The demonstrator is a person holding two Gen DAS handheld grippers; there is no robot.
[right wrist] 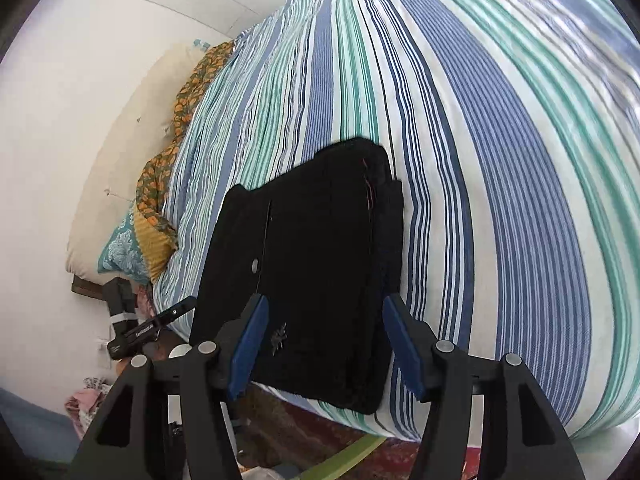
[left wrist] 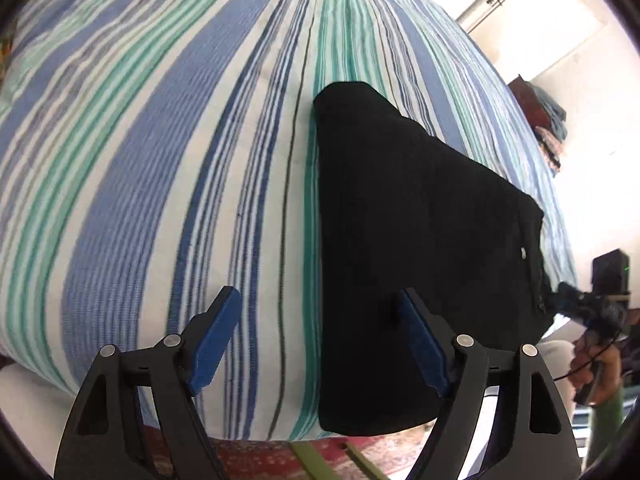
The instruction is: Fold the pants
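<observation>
The black pants [left wrist: 412,248] lie folded into a compact block on the striped bed sheet [left wrist: 160,160], near the bed's front edge. My left gripper [left wrist: 320,304] is open and empty, above the block's left edge. In the right wrist view the folded pants [right wrist: 316,264] lie flat, with a small button showing. My right gripper [right wrist: 324,312] is open and empty, hovering over the block's near end. The right gripper also shows in the left wrist view [left wrist: 576,300] at the far right. The left gripper shows in the right wrist view [right wrist: 160,320] at the left.
The bed fills both views, with a cream pillow [right wrist: 120,152] and patterned orange and teal cloths [right wrist: 160,184] at its left end. A pile of clothes [left wrist: 548,128] stands by the wall. A red patterned rug [right wrist: 288,432] lies below the bed edge.
</observation>
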